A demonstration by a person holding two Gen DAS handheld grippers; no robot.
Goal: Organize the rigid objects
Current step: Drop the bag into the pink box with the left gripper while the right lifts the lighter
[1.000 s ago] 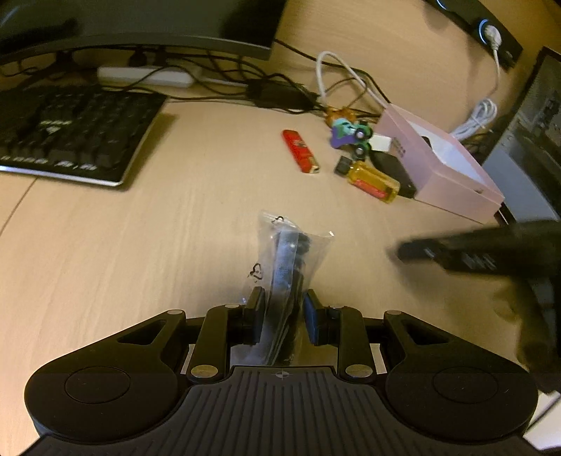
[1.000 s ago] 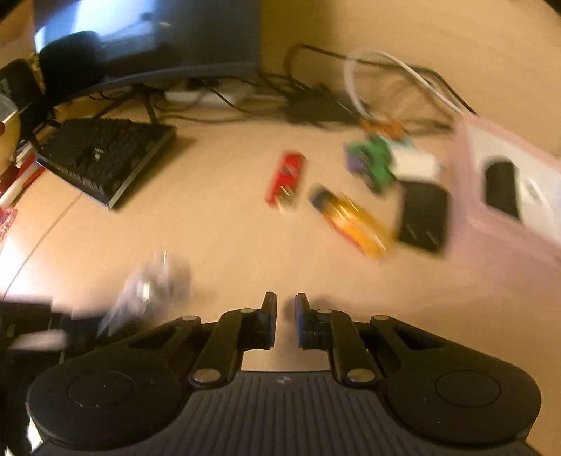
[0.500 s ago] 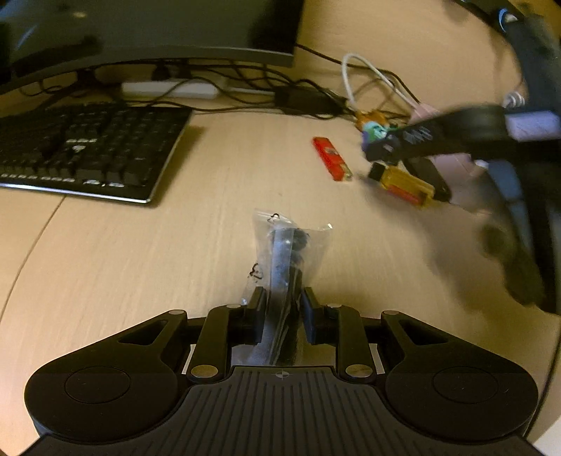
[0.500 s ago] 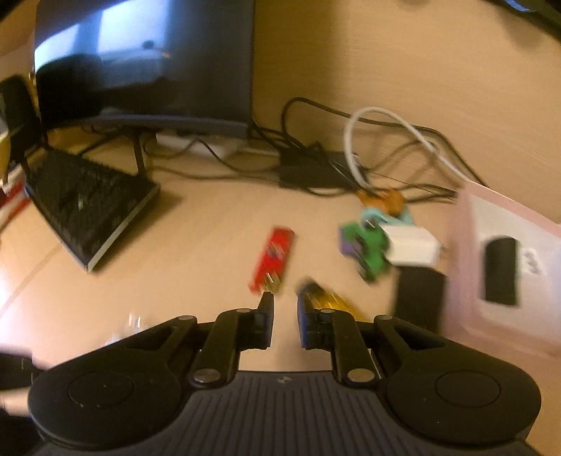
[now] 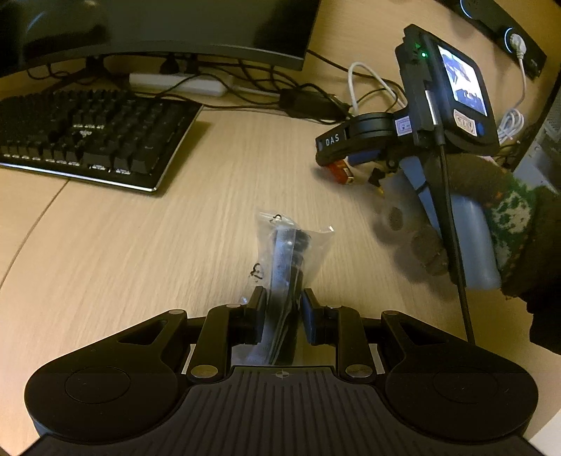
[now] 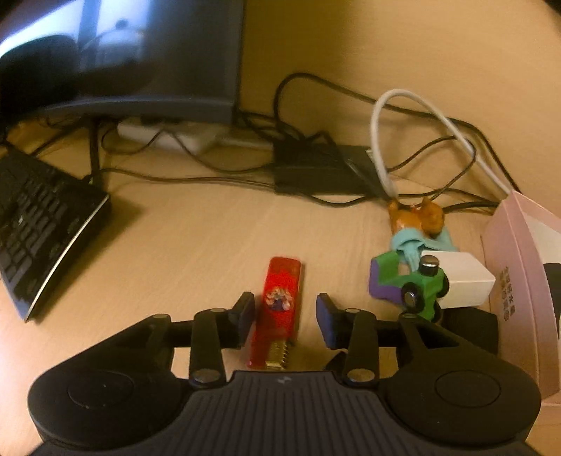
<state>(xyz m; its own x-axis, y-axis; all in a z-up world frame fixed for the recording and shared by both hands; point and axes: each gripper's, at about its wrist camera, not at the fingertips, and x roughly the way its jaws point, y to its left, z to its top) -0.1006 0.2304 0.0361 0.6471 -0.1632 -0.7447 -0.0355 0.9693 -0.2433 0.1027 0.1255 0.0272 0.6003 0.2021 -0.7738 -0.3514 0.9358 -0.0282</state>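
Pinching a clear plastic bag [image 5: 296, 245] of dark parts between the two pads of the left gripper [image 5: 282, 315], with the free end of the bag lying forward on the wooden desk [image 5: 140, 245]. Opening the jaws of the right gripper [image 6: 284, 321] around a red lighter [image 6: 280, 308], which is lying flat on the desk between the pads with a gap on either side, its metal end pointing back toward the camera. Showing, in the left view, the right gripper reaching down beside that lighter, carried by a gloved hand [image 5: 491, 217] in a patterned knit cuff, with a small lit screen [image 5: 463, 80] mounted on top. Leaving a cluster of small things just right of the lighter: a green and purple toy car [image 6: 406, 284] touching a white block [image 6: 463, 280], a pale blue piece and an orange figure [image 6: 417, 214] behind them, and a flat black item [image 6: 473, 326] in front, partly hidden. Standing next to these, a pink box [image 6: 515, 266] at the right edge. Keeping a black keyboard [image 5: 87, 133] well apart on the left, under a dark monitor [image 5: 157, 28], with a tangle of black cables, a looped white cable [image 6: 403, 115] and a white power strip [image 5: 178, 82] along the back of the desk.
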